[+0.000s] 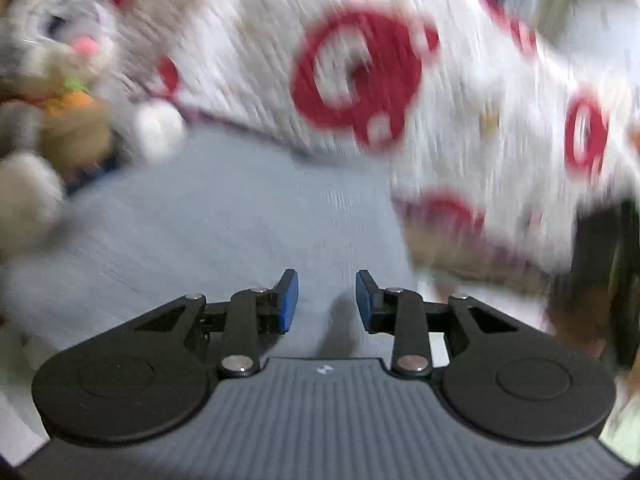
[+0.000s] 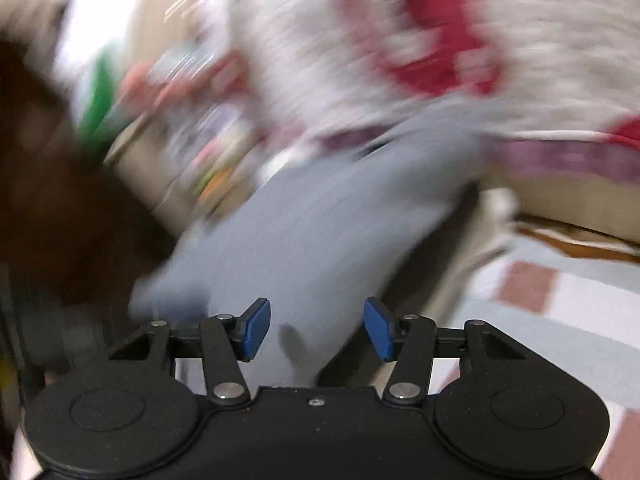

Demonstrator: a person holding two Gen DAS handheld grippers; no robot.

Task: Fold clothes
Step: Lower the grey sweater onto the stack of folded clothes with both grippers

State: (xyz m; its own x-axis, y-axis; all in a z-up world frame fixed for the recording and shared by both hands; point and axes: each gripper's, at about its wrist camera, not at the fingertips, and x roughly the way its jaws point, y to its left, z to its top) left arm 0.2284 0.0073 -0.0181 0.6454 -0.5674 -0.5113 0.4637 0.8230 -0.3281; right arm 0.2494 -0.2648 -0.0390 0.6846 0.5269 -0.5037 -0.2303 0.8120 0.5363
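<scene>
Left wrist view is smeared by motion blur, yet the left tongs [image 1: 326, 300] show sharply: their blue pads [image 1: 289, 301] stand apart with nothing between them. Under and beyond them lies a pale blue-grey garment [image 1: 224, 216], spreading across the near and middle ground. Far of it, and reaching down the right side, is a white blanket [image 1: 472, 120] printed with large red ring shapes and edged with a purple band; the garment's far edge meets that band. At the far left sits a grey plush rabbit [image 1: 60, 40] with a pink nose, with an orange toy piece below it.

Right wrist view is blurrier still. The right tongs [image 2: 317, 330] are likewise spread wide and empty, with the garment [image 2: 320, 216] running from between the pads up toward the blanket [image 2: 540, 60] on the far right. A brown blurred mass fills the left, and a pale floor with reddish squares [image 2: 528, 284] shows at the near right. Whether either tongs touch the cloth cannot be told.
</scene>
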